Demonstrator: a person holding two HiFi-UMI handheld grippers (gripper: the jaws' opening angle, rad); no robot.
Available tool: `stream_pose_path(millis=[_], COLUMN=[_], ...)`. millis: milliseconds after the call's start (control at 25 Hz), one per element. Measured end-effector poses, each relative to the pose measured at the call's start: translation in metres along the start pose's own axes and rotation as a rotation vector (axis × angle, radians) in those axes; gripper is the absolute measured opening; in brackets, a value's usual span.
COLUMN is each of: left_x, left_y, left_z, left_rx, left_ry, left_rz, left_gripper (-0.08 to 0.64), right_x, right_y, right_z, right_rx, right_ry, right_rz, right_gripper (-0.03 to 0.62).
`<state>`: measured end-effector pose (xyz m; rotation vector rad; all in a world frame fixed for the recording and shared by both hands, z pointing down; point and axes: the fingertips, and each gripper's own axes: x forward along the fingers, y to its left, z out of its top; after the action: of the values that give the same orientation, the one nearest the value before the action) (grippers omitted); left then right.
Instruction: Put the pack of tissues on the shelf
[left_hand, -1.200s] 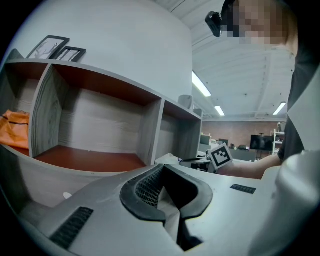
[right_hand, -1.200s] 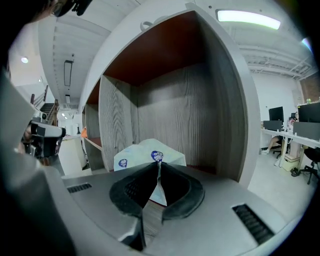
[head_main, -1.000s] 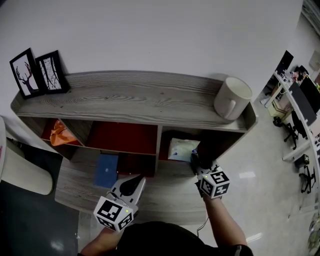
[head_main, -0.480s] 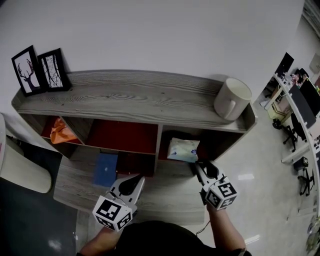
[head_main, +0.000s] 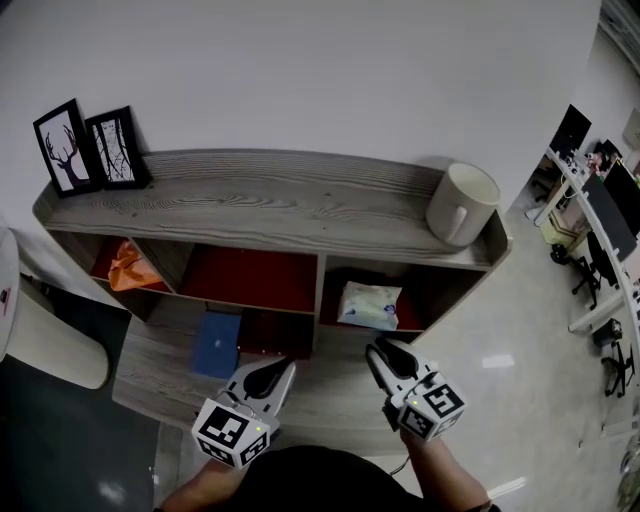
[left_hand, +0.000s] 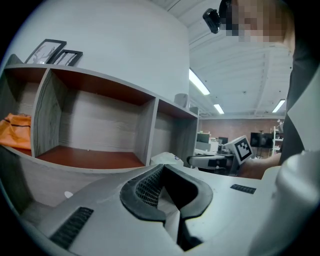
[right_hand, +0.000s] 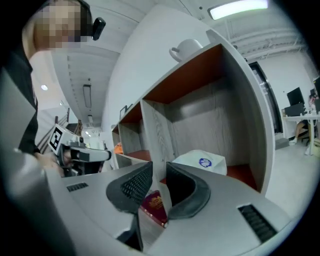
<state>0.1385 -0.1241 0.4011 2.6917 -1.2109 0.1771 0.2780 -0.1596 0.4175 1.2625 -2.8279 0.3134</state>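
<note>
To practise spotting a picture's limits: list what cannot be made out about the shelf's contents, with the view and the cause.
Orange thing: in the head view the top board covers part of it; the left gripper view's edge cuts it off.
Pack of tissues: its print is too small in the head view, unreadable in the right gripper view.
Dark red booklet: shadowed in the head view, cover unreadable.

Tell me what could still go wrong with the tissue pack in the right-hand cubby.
1. The pack of tissues lies near the cubby front edge, so a knock might tip it out.
2. The right hand-held gripper, whose jaws have just been opening and hold nothing, is close in front of it; a swing could catch the pack.
3. The mug stands near the shelf top right end, above that cubby; lifting straight up may bump it.
</note>
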Motion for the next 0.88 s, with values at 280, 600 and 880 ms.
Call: stream_pose_path(millis=[280,600,880], left_x=[-0.009,-0.019,-0.030], left_y=[0.000,-0.006,0.004], left_z=[0.003,0.015,0.023], left_rx=[0.006,0.003,0.029], left_ry=[0.000,-0.029,-0.041], left_rz=[0.015,0.006,0.053], left_gripper=[0.014,0.014,0.014], right_x=[-0.026,-0.053,-0.055], right_y=[0.049,0.064,0.063], right_z=[0.019,0.033,0.040], right_rx=[0.049,0.054,0.045], right_ry=[-0.054,-0.073,-0.083], right_rz=[0.146,0.168,0.163], right_gripper=[0.052,0.039,0.026])
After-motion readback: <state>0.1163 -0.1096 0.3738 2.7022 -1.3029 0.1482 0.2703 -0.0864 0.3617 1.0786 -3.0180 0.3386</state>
